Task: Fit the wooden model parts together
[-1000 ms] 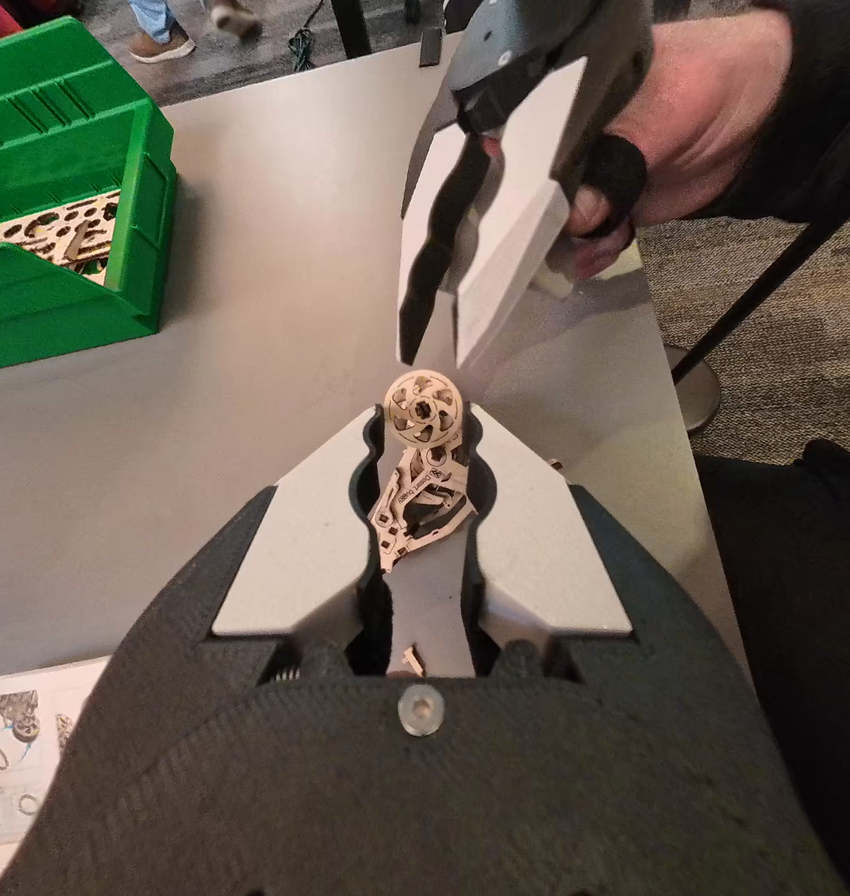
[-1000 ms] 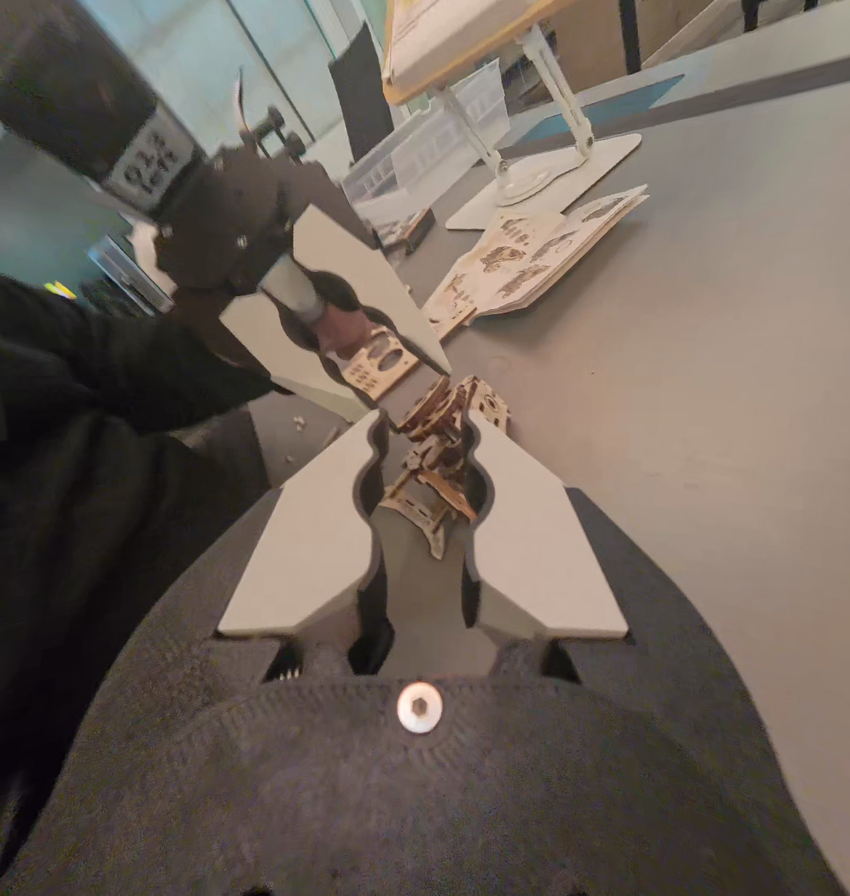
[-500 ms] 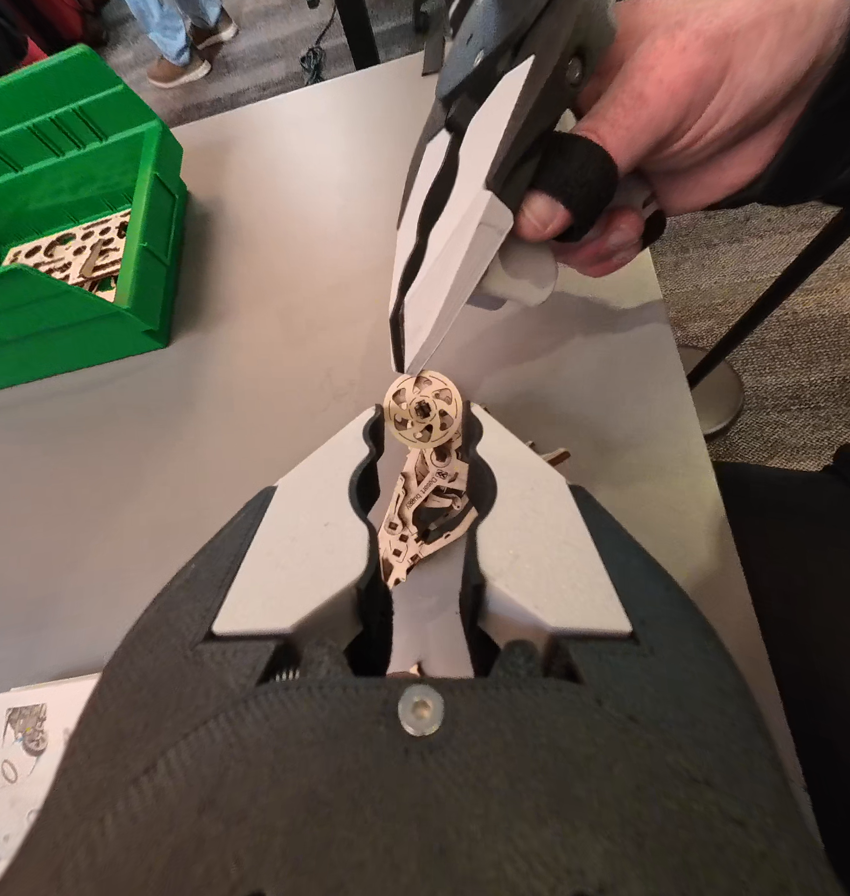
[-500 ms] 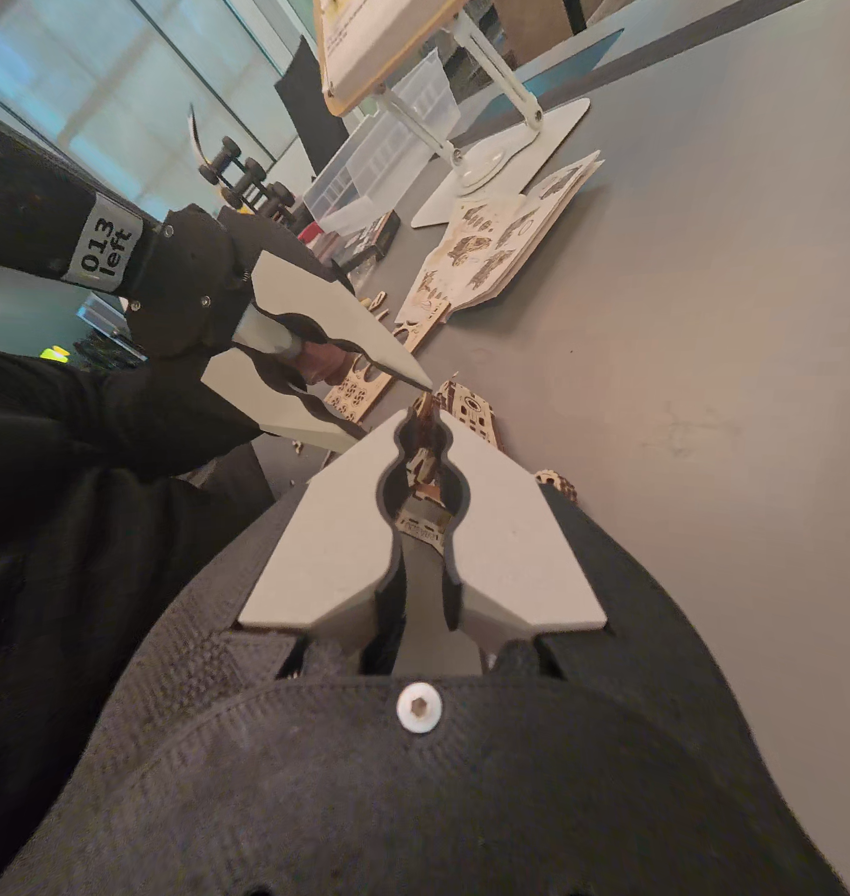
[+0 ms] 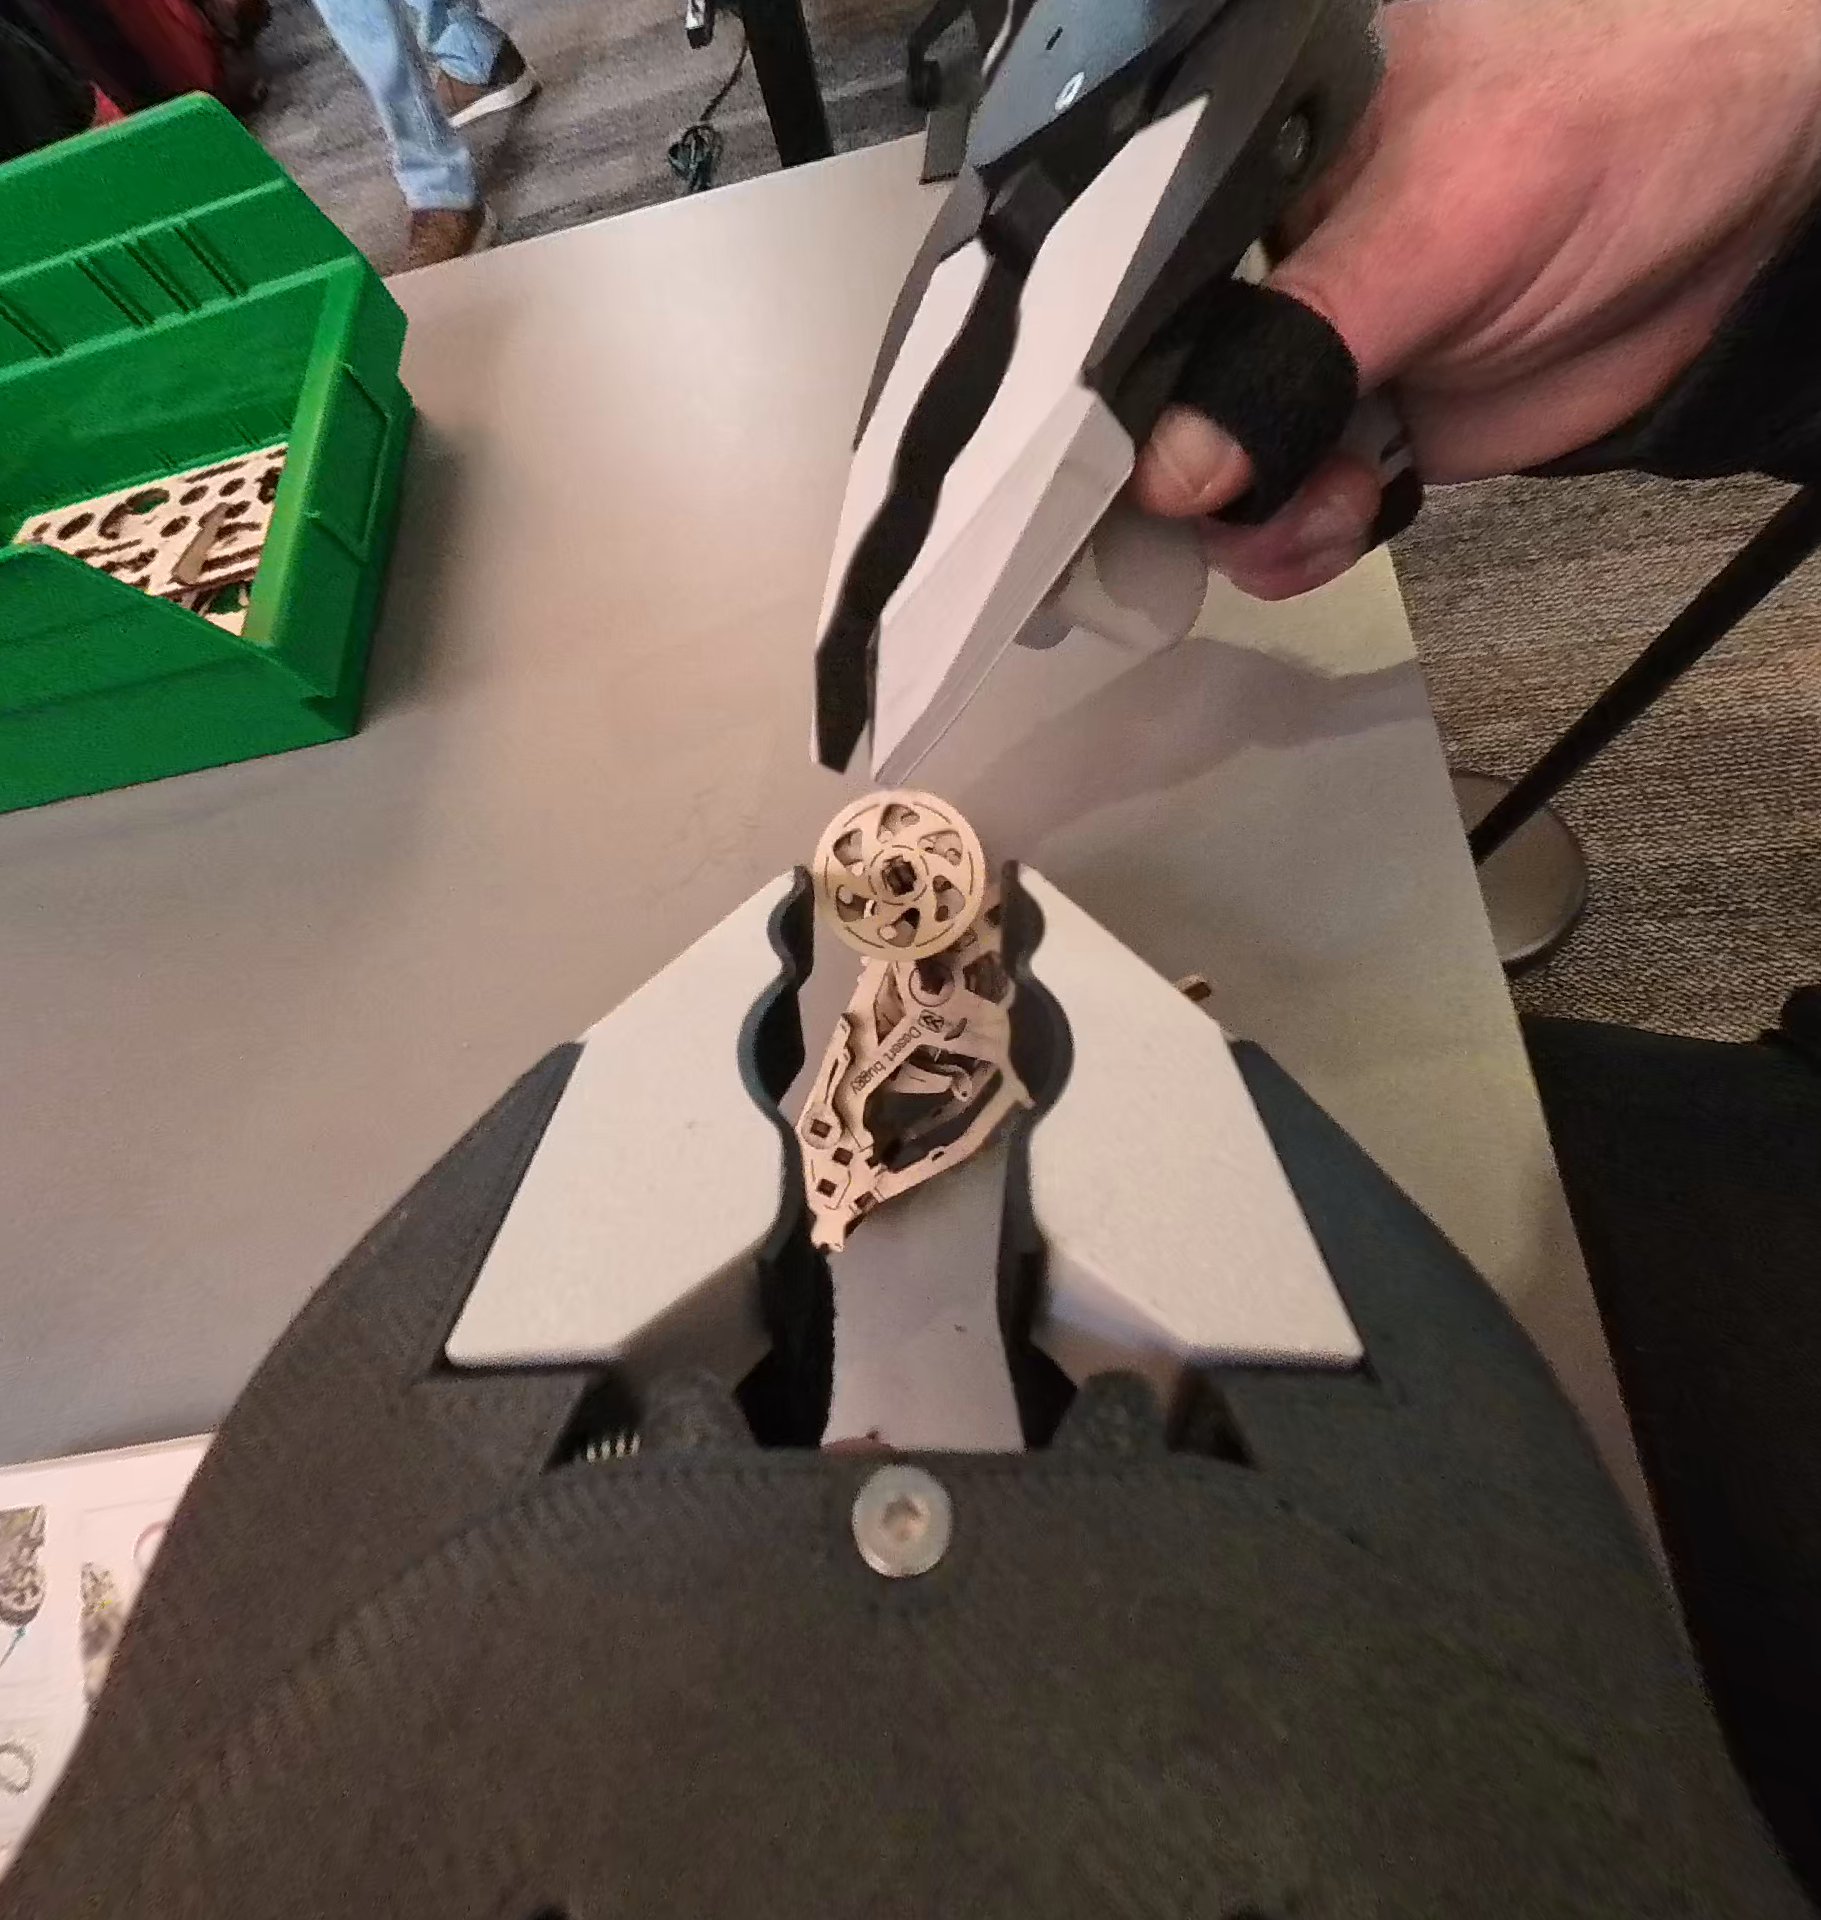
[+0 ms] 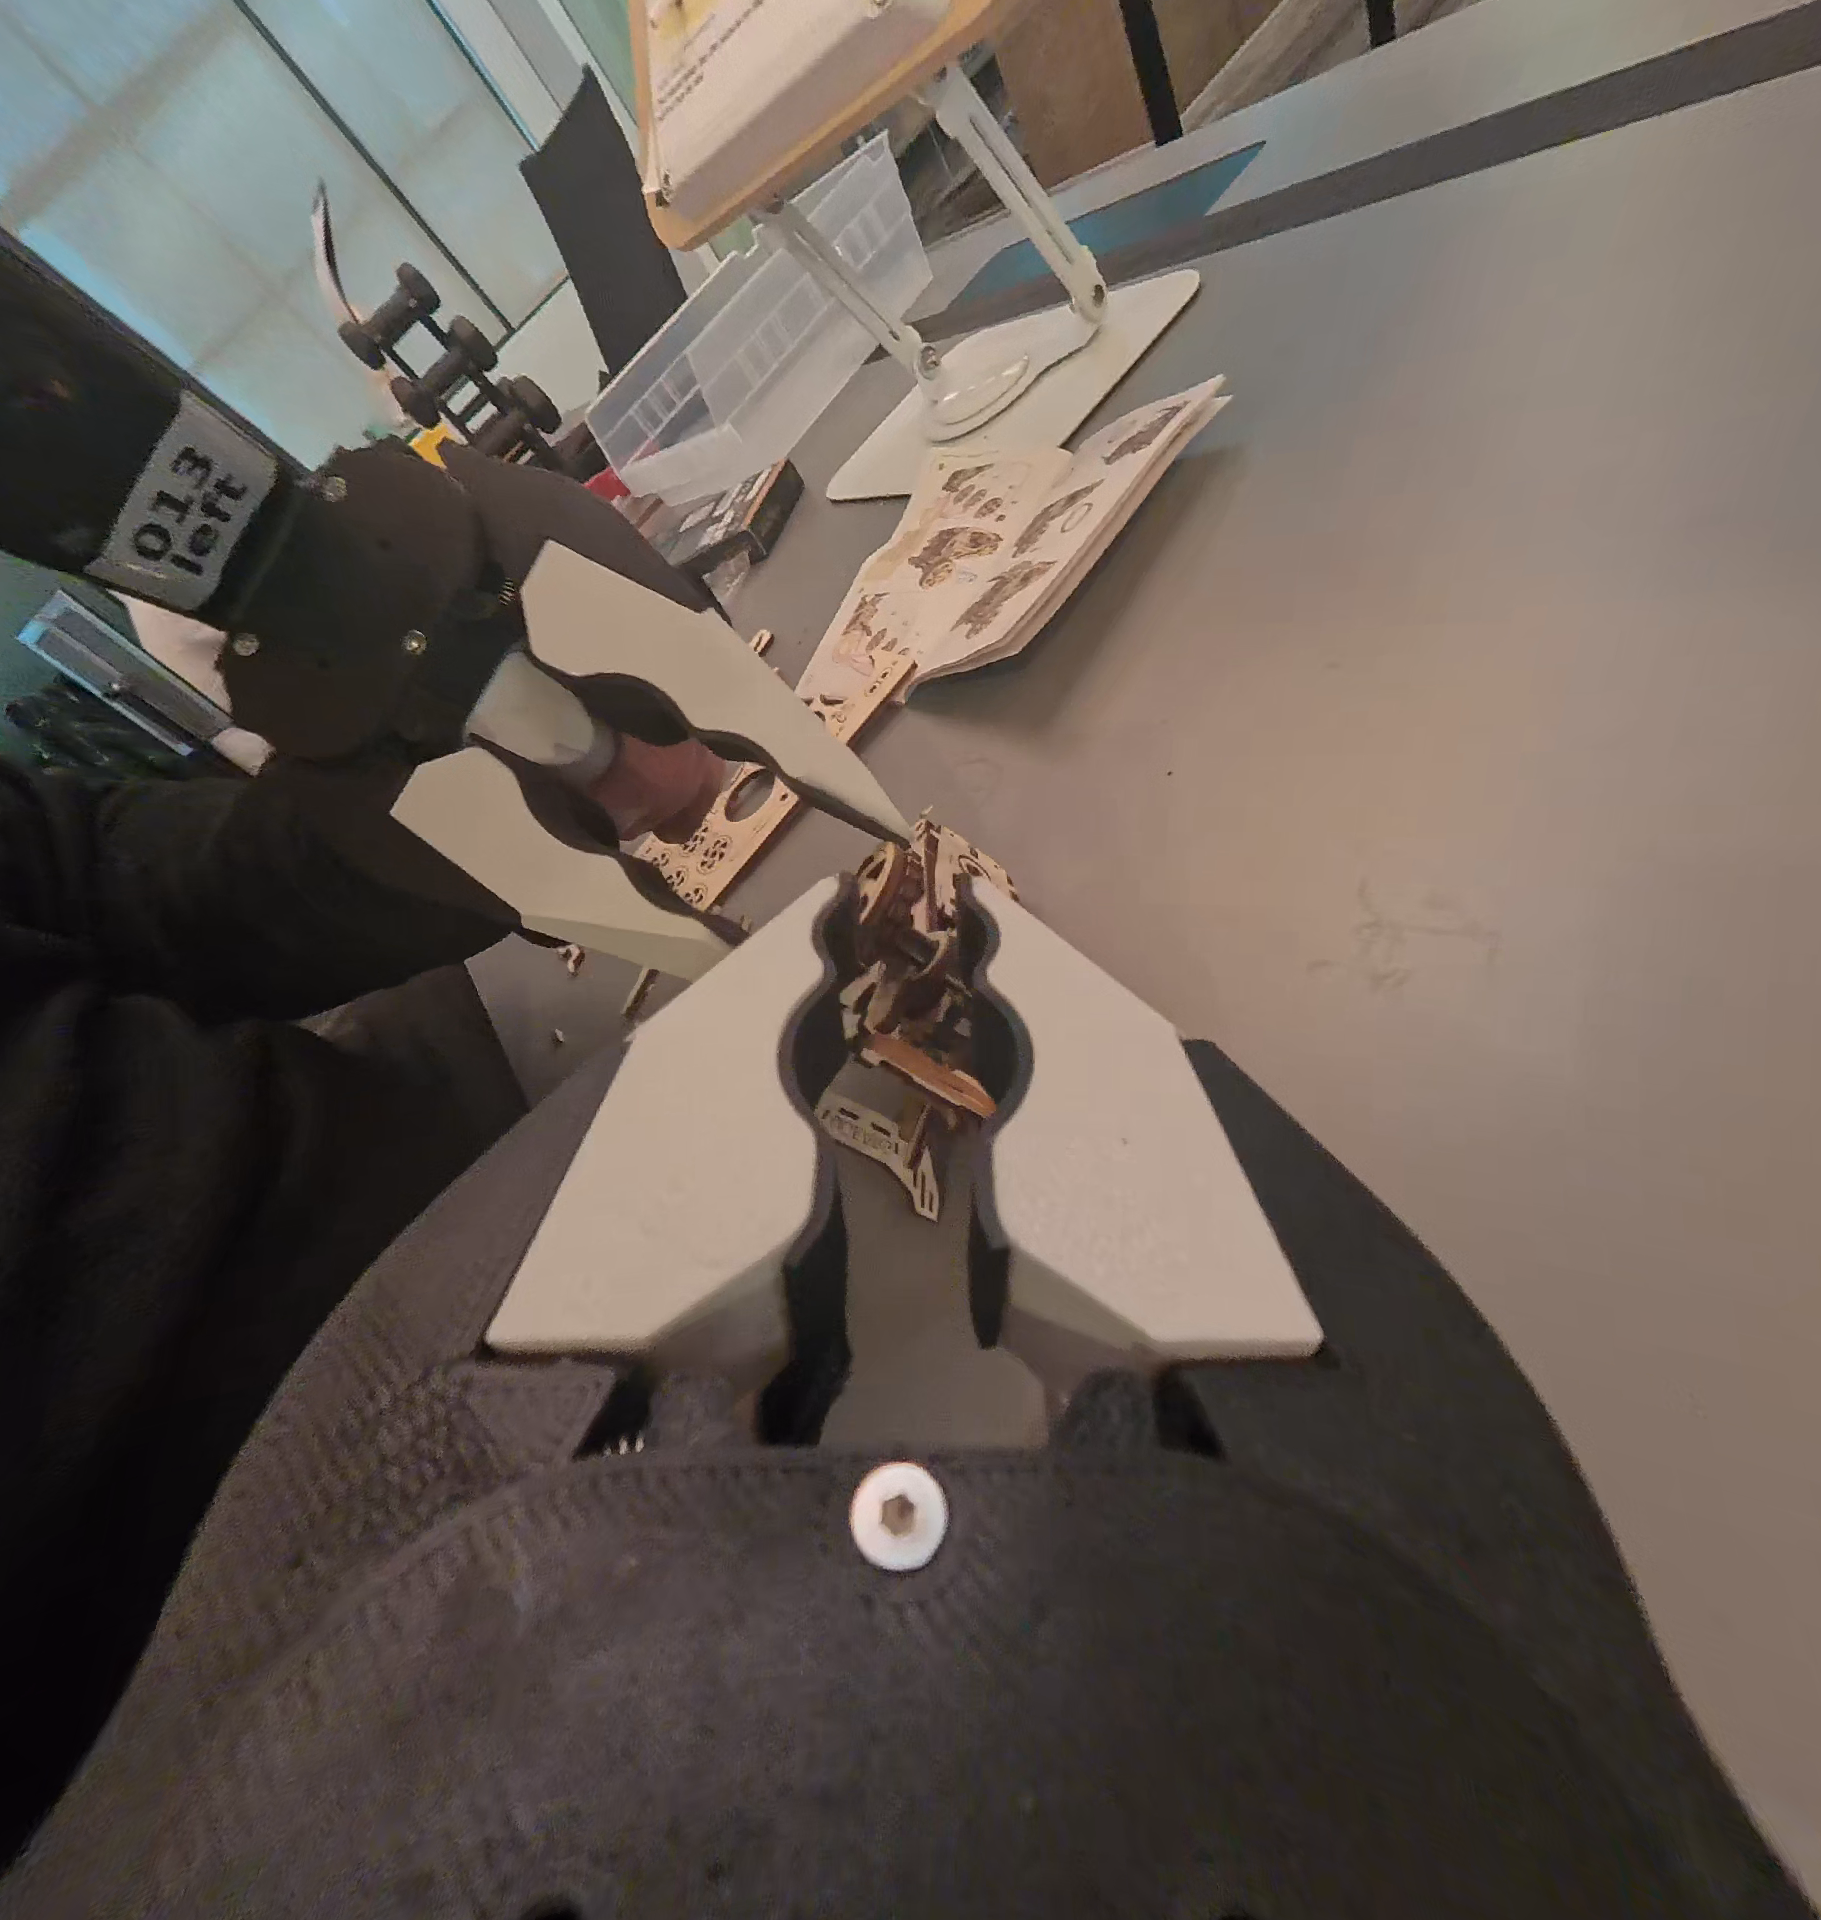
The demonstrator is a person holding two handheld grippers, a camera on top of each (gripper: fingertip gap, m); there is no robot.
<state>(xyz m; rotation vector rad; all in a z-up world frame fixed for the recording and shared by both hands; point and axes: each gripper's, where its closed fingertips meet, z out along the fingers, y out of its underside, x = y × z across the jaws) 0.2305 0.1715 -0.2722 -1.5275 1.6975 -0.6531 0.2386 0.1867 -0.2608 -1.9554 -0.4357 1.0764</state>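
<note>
Right hand-held gripper (image 5: 859,767) reopened narrowly, empty above wheel (image 5: 899,871) | left hand-held gripper (image 5: 903,881) clamps wooden model (image 5: 911,1081) | grip point hidden

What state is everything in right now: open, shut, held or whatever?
Left gripper: fingers shut on the wooden model.
Right gripper: fingers slightly open, empty, just above the wheel.
Green bin: open-topped, holding wooden sheets.
Booklet: lying open on the table.
</note>
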